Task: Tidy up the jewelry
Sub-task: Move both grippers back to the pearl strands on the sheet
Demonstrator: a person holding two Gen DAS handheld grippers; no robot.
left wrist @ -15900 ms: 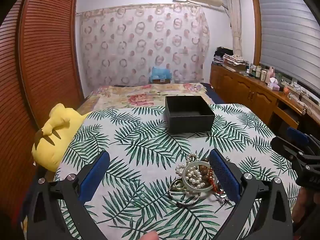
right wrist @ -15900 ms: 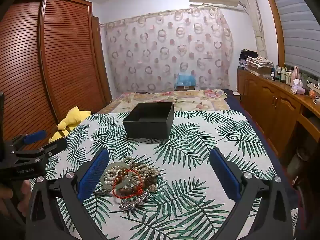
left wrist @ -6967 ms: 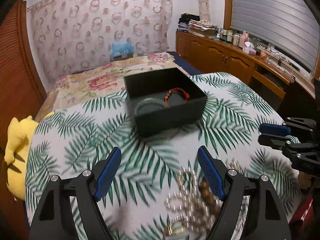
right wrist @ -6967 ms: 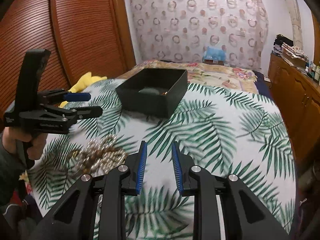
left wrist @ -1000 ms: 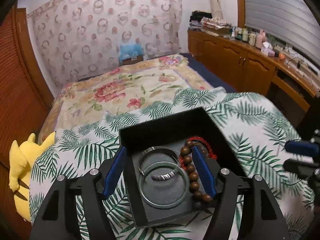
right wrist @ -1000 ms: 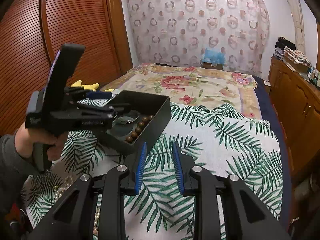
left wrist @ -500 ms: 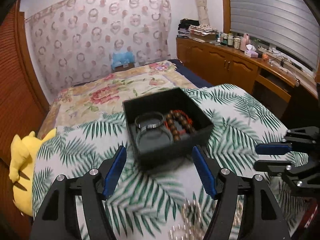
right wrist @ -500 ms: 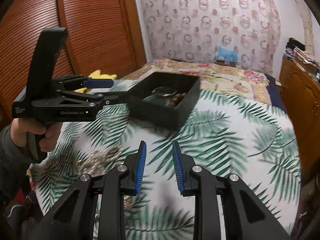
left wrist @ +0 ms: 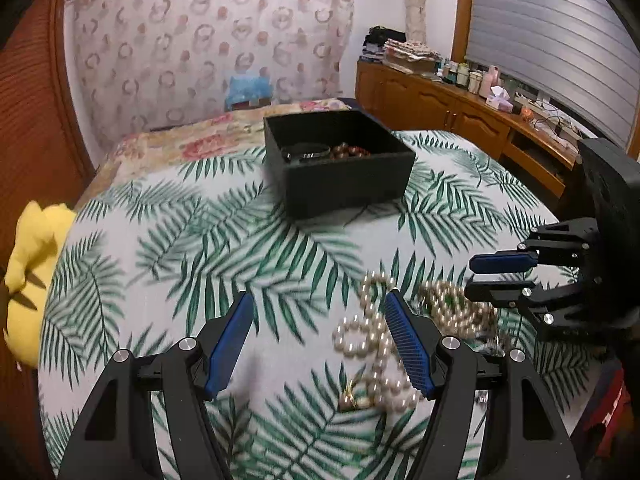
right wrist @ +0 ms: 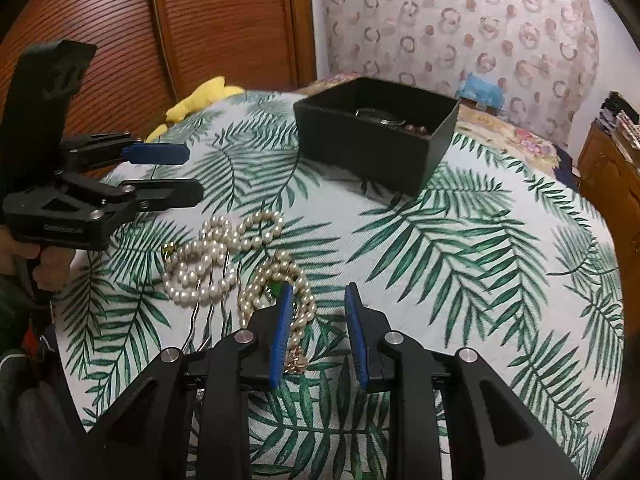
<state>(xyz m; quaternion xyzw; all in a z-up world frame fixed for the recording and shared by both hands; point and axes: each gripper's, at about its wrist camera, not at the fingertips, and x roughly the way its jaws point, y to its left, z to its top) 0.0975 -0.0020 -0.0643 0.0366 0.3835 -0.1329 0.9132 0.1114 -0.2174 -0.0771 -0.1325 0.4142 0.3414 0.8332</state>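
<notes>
A black open box [left wrist: 340,168] [right wrist: 376,136] stands at the far side of the leaf-print table and holds a dark bangle [left wrist: 306,151] and brown beads [left wrist: 350,149]. Pearl necklaces [left wrist: 376,344] [right wrist: 208,256] lie in a heap on the near side, with a gold clasp [right wrist: 296,362] and a metal hair comb [right wrist: 208,312]. My left gripper [left wrist: 318,340] is open and empty, low over the cloth just left of the pearls. My right gripper [right wrist: 316,320] is open a little and empty, just right of the pearls.
A yellow plush toy [left wrist: 28,248] lies off the table's left edge. A bed with a floral cover [left wrist: 200,140] lies behind the table. A wooden cabinet [left wrist: 460,108] with bottles runs along the right wall. Slatted wooden doors [right wrist: 200,32] stand on the left.
Both grippers have drawn back from the box to the pearl heap on the near side. The left gripper has dropped low over the cloth. The brown beads now lie in the box.
</notes>
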